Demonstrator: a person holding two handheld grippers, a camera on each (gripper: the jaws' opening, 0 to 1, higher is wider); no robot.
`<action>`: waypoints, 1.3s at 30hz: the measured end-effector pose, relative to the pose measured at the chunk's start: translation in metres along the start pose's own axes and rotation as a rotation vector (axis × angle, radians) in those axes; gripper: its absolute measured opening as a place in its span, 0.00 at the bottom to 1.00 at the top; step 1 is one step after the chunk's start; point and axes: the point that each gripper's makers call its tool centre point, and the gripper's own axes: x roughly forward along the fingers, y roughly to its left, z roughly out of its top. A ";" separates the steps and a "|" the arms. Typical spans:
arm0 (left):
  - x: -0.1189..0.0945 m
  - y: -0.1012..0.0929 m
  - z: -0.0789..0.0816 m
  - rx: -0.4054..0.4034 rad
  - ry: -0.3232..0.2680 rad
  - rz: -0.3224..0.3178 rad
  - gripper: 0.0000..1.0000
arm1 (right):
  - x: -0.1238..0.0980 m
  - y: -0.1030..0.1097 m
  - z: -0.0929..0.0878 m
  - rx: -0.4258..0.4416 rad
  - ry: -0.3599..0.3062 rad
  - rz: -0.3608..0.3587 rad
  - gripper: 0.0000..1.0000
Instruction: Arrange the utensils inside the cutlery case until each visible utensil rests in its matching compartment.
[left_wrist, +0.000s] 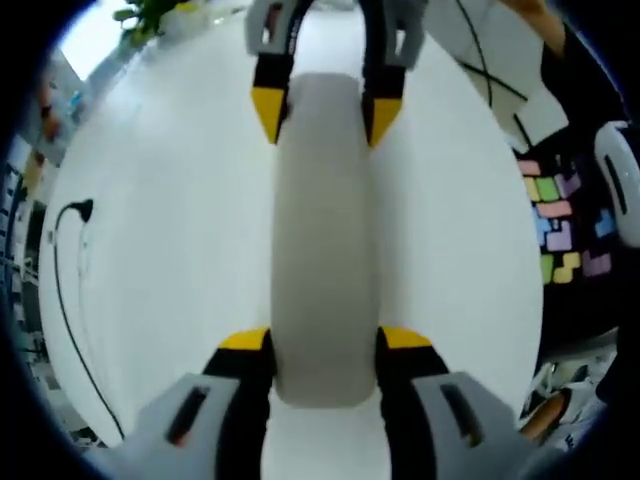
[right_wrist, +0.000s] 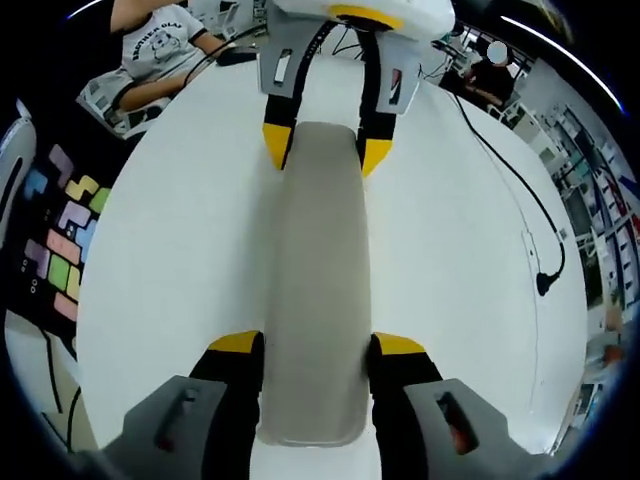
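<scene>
white table bears cutlery case (closed), both grippers clamping its ends.

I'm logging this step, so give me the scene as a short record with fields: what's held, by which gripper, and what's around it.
held object: long pale grey closed cutlery case, lying on the table
left gripper: jaws clamp one end of the case
right gripper: jaws clamp the opposite end
surface: white table
nearby: black cable on the table; coloured block-pattern mat past the table edge
utensils: cannot tell, case closed
</scene>
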 end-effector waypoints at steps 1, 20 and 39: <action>0.000 -0.001 -0.002 0.003 -0.001 -0.002 0.43 | 0.000 0.002 0.001 0.001 -0.005 0.007 0.43; 0.005 0.011 -0.002 -0.031 0.066 0.007 0.44 | 0.007 0.004 -0.007 0.055 0.055 0.092 0.44; 0.006 0.005 0.000 -0.128 -0.031 0.011 0.54 | 0.013 0.010 -0.001 0.079 -0.011 0.104 0.74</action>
